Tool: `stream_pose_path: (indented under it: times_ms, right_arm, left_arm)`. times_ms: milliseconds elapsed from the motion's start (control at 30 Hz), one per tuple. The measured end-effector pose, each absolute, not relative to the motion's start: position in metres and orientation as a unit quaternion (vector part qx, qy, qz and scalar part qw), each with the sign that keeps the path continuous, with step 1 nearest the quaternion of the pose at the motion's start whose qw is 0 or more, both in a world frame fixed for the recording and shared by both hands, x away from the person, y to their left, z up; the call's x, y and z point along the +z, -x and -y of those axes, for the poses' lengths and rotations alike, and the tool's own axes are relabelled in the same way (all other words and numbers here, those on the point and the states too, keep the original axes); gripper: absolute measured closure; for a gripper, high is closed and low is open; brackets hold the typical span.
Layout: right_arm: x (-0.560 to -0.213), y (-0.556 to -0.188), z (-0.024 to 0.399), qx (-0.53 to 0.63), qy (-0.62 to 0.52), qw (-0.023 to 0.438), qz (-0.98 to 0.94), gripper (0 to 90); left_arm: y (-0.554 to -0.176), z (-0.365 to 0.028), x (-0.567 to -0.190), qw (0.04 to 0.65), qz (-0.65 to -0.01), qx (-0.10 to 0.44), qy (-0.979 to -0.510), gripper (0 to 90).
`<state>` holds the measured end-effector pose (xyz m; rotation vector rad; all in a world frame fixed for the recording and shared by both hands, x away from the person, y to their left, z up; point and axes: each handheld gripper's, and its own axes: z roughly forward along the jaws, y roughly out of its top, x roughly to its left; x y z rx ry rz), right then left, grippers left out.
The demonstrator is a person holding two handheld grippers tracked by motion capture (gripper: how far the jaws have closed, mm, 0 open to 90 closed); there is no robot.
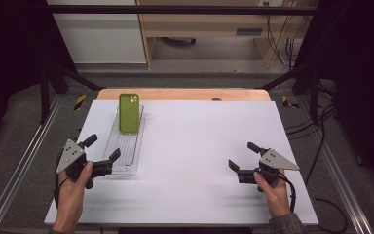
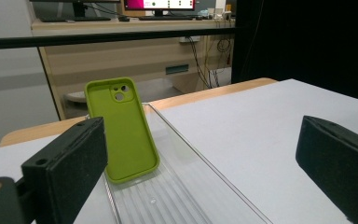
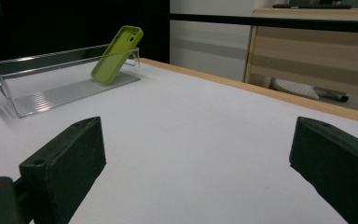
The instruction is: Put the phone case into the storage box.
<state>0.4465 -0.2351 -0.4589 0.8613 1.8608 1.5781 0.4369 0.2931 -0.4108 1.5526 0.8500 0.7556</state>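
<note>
Both the left gripper (image 1: pixel 102 147) and the right gripper (image 1: pixel 240 156) are spread wide; the green phone case (image 1: pixel 128 113), which carries no readable writing, leans in the clear tray (image 1: pixel 126 163).

On the white table (image 1: pixel 199 161) sit one green phone case (image 1: pixel 128 113) and one clear tray (image 1: pixel 124 146); two grippers hover.
</note>
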Motion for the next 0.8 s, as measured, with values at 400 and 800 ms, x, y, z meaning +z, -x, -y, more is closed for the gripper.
stream_pose_path:
  times_ms: [400,800]
  right_arm:
    - [-0.459,-0.446,0.235,0.586,-0.319,0.274,-0.692,3.6]
    - [-0.458,-0.446,0.236,0.587,-0.321,0.276,-0.69,3.6]
  left_arm:
    - [-0.434,-0.292,-0.419,0.59,-0.351,0.324,-0.651,1.9]
    - [-0.433,-0.294,-0.427,0.595,-0.353,0.329,-0.643,1.9]
